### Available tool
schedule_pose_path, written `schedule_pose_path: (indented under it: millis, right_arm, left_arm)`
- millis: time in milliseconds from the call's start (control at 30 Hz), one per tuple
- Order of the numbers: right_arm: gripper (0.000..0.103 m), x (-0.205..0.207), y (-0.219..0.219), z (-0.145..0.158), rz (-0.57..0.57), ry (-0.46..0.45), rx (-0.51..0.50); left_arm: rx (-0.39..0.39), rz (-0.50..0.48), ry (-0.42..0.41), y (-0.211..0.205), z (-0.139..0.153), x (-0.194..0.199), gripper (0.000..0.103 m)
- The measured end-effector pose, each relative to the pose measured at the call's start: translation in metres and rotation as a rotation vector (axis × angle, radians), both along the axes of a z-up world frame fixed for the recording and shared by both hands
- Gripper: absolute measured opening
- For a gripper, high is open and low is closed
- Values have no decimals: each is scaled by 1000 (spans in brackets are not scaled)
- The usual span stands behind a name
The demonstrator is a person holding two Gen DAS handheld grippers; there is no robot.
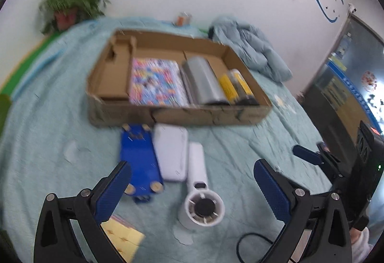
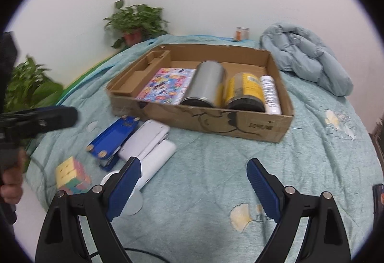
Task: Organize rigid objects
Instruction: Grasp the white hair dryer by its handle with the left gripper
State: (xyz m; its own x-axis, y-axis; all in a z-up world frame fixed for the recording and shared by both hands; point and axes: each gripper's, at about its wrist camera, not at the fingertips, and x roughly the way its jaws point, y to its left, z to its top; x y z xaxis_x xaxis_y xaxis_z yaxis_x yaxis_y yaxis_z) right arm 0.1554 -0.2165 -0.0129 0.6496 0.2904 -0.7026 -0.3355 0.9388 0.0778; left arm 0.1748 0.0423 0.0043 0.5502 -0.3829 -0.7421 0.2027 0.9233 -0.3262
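Note:
A cardboard box (image 1: 206,116) (image 2: 240,126) on the bed holds a colourful book (image 1: 156,81) (image 2: 168,85), a silver can (image 1: 204,80) (image 2: 206,85), a yellow jar (image 1: 236,86) (image 2: 244,91) and a white tube (image 2: 271,93). In front of it lie a blue toy board (image 1: 140,157) (image 2: 112,140), a white case (image 1: 171,152) (image 2: 146,140), a white hair dryer (image 1: 199,193) (image 2: 153,162) and a pastel cube (image 1: 122,236) (image 2: 72,175). My left gripper (image 1: 192,176) is open above the dryer. My right gripper (image 2: 194,171) is open and empty over bare bedding.
A light green quilt (image 2: 216,179) covers the bed. A crumpled blue jacket (image 1: 254,51) (image 2: 307,59) lies at the back right. Potted plants (image 1: 69,3) (image 2: 136,20) stand by the wall. A small jar (image 2: 242,33) sits at the far edge.

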Motion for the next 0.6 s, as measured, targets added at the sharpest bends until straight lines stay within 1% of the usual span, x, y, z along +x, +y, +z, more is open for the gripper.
schedule_pose_path:
  millis: [67, 100, 133, 167, 200, 233, 267, 300, 333, 400, 467, 533, 600]
  right_arm:
    - [90, -8, 6, -11, 82, 33, 18]
    - [90, -11, 9, -17, 113, 56, 28]
    - [90, -14, 13, -27, 153, 95, 46]
    - [90, -16, 15, -34, 176, 126, 62]
    - [90, -17, 18, -39, 189, 148, 74]
    - [90, -19, 21, -44, 203, 170, 93]
    - [90, -21, 23, -47, 209, 177, 102]
    - [89, -22, 25, -49, 213, 180, 109]
    - [89, -22, 25, -51, 215, 182, 116]
    - [88, -23, 25, -54, 221, 183, 131]
    - [82, -23, 25, -57, 231, 189, 142]
    - [81, -24, 23, -59, 229, 180, 128]
    - [80, -24, 18, -60, 212, 171, 111]
  left_arm:
    - [-47, -45, 62, -7, -22, 3, 99]
    - [-71, -63, 93, -11, -34, 5, 94]
    - [-89, -69, 128, -16, -46, 8, 85]
    - [-109, -72, 165, -20, -57, 9, 80]
    - [-141, -91, 207, -26, -67, 11, 71]
    - [-153, -100, 213, -31, -73, 11, 71]
    - [-152, -103, 206, -36, -75, 10, 70]
    - [-160, -120, 218, -42, -77, 11, 70]
    - [-180, -138, 218, -48, -77, 11, 70]
    - [-242, -194, 238, -61, -80, 11, 70]
    - [-305, -264, 276, -78, -84, 11, 70]
    - [-312, -282, 284, -91, -86, 11, 70]
    - [-290, -265, 273, -96, -84, 11, 71]
